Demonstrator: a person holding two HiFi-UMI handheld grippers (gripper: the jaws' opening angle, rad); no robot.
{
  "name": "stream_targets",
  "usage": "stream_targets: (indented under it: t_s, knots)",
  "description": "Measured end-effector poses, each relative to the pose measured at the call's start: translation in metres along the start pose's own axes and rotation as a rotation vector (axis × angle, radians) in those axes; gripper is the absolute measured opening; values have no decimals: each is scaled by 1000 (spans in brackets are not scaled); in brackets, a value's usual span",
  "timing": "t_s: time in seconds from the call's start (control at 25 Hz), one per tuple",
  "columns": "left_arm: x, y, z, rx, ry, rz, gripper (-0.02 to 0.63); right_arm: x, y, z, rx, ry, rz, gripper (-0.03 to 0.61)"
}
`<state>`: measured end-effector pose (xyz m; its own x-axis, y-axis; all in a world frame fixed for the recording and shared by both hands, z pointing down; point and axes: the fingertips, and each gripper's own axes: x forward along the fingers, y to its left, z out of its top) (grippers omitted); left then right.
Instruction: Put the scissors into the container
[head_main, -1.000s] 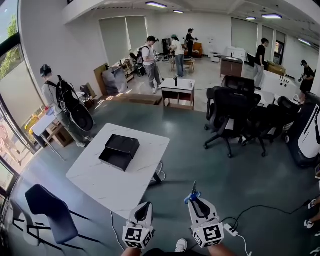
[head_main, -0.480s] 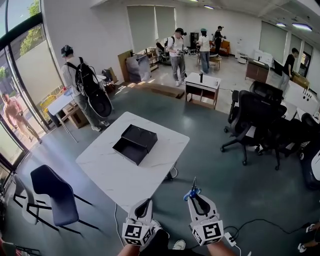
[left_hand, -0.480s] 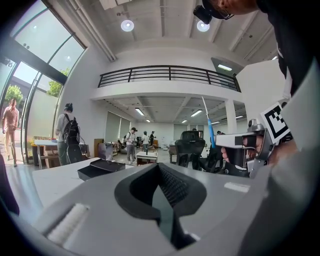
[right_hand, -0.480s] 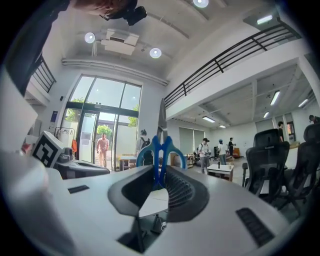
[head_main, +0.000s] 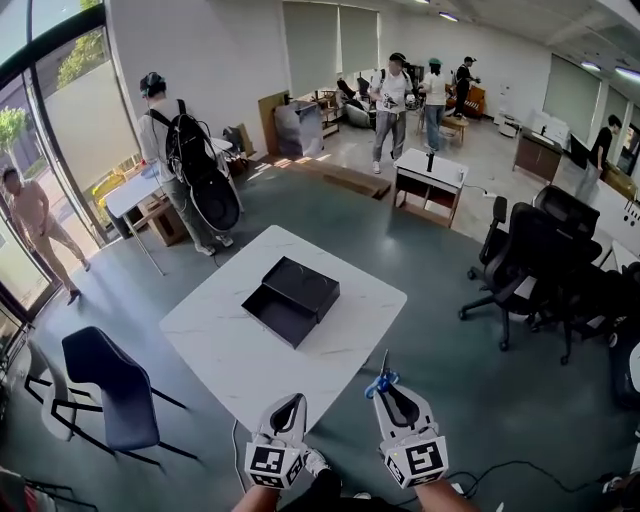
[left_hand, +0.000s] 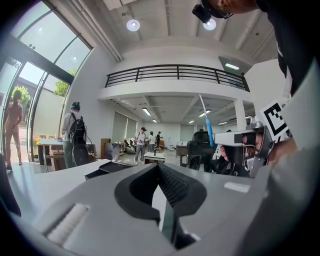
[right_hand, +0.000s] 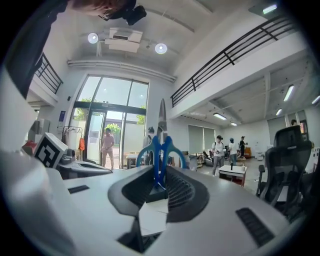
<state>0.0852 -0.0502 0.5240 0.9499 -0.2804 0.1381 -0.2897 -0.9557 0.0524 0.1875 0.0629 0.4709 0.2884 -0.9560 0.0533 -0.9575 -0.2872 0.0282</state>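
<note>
Currently, right gripper (head_main: 386, 392): jaws clamped on the scissors (head_main: 381, 379), held off the near edge of the white table (head_main: 215, 345).
Scissors: blue handles pinched between the jaws, blades pointing up and forward; off the table, well apart from the container (head_main: 293, 299).
Left gripper (head_main: 289, 407): jaws pressed together with nothing between them; just off the table's near edge, beside the right gripper.
Container: black, open-topped, on the table near its middle.
</note>
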Motion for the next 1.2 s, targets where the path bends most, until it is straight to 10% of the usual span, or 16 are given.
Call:
stream_targets:
  t_s: [1.2]
  knots:
    - [-3,190,-8,-133,0,258,9,202,69,-5,0,78,245,74]
